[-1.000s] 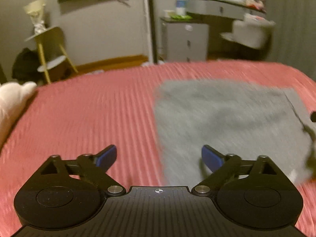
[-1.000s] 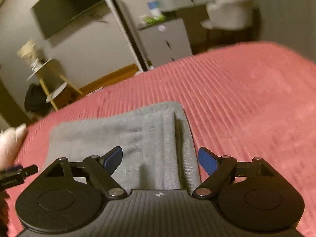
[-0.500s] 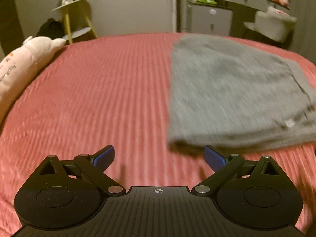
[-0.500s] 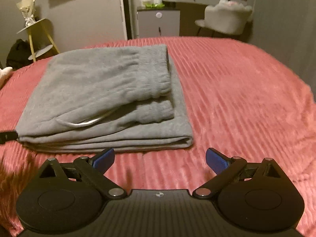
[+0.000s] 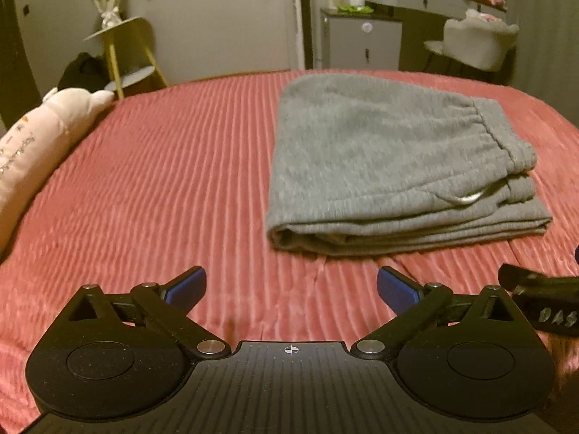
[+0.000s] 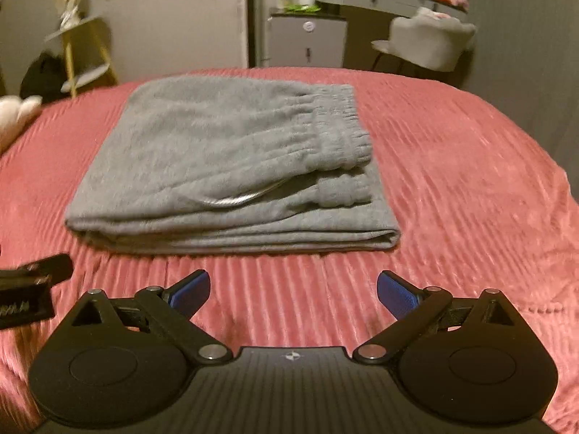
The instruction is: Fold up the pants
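Note:
Grey sweatpants (image 5: 380, 166) lie folded into a thick rectangle on the red ribbed bedspread (image 5: 163, 181), waistband and a pale drawstring loop at the right end. In the right wrist view the same pants (image 6: 224, 159) sit straight ahead. My left gripper (image 5: 291, 285) hovers over bare bedspread just short of the pants' near fold; its jaws are opening and nothing is between them. My right gripper (image 6: 293, 289) is open and holds nothing, also short of the near edge. Each view catches a black corner of the other tool at its side.
A pale pink plush pillow (image 5: 32, 152) lies along the bed's left edge. Beyond the bed stand a yellow side table (image 5: 119, 47), a grey cabinet (image 5: 362, 43) and a light chair (image 5: 477, 43). The bedspread (image 6: 470, 181) spreads out right of the pants.
Both grippers have drawn back from over the pants toward the bed's near side. The folded pants now lie wholly ahead of the fingers, and both pairs of jaws stand slightly wider.

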`<state>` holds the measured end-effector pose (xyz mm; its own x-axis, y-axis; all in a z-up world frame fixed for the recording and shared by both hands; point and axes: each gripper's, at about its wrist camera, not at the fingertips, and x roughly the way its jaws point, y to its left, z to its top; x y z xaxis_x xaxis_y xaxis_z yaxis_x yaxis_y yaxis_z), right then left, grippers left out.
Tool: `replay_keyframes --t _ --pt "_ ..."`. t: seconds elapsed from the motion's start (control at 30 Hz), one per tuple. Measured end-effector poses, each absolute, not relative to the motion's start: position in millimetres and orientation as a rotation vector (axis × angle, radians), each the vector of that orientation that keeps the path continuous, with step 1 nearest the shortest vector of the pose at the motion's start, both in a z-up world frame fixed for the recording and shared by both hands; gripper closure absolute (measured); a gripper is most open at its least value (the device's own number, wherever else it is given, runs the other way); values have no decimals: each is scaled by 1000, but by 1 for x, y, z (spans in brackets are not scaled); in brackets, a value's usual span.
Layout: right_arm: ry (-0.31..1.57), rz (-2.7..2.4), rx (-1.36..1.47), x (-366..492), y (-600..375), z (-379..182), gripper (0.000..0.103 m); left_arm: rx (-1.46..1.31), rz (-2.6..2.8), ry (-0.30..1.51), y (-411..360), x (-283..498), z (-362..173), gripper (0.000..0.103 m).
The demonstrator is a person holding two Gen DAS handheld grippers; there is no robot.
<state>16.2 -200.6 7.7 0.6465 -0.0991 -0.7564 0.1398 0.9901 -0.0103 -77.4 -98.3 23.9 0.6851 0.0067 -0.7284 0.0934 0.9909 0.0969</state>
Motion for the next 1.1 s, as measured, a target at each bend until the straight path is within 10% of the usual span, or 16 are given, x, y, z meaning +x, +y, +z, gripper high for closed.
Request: replay_keyframes --t 1.1 --pt "831 -125 78 5 -205 2 4 92 -146 845 -95 -76 5 0"
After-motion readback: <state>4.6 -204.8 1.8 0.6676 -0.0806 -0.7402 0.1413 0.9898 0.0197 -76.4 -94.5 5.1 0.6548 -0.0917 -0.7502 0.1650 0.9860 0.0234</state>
